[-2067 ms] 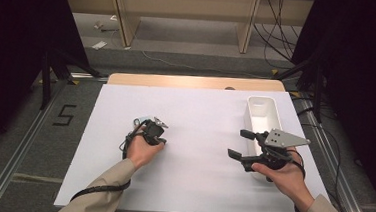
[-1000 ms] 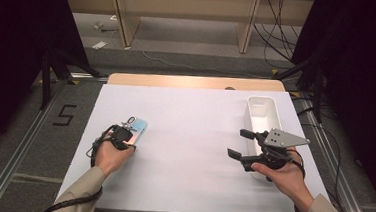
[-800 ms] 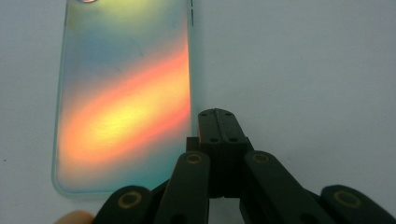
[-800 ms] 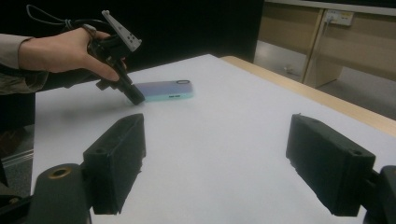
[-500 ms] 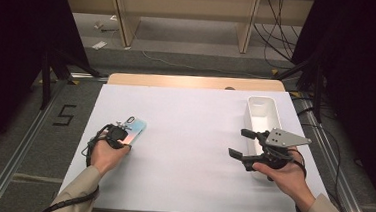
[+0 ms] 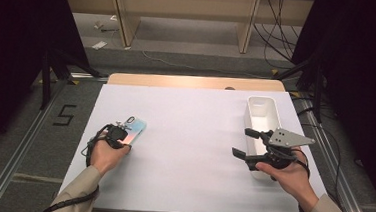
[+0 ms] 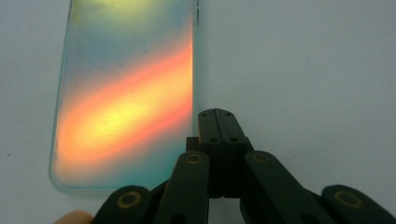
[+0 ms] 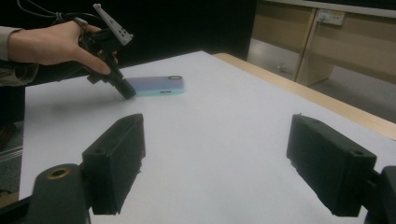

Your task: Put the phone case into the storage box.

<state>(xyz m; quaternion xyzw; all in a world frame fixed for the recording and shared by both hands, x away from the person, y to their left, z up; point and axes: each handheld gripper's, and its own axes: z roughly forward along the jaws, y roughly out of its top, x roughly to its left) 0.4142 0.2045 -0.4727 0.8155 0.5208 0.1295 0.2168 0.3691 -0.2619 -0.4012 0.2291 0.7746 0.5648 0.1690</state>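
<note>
My left gripper (image 7: 218, 122) has its jaws pressed together with nothing between them, tips down at the table, and the phone (image 7: 123, 93) lies flat just beside them — its long edge runs right along the closed tips, though I cannot tell whether they touch it. From above, I see that same left gripper (image 6: 117, 133) at the near end of the phone (image 6: 133, 129), which stretches away from my left hand (image 6: 103, 153) at a slant, its iridescent back showing orange, yellow and teal. The right gripper view confirms it from the side: the phone (image 8: 157, 86) rests on the sheet with the closed tips at its edge. My right gripper (image 8: 215, 163) has its jaws spread wide and holds nothing; they point across bare white sheet toward the phone, well apart from it. In the high view the right gripper (image 6: 246, 142) hovers just beside a white rectangular bin (image 6: 262, 111), which stands upright and open-topped behind the fingers. Nothing lies between the two grippers — only the white table cover (image 6: 189, 136). Past the left edge of the table, a "5" (image 6: 64, 114) is marked on the floor.
</note>
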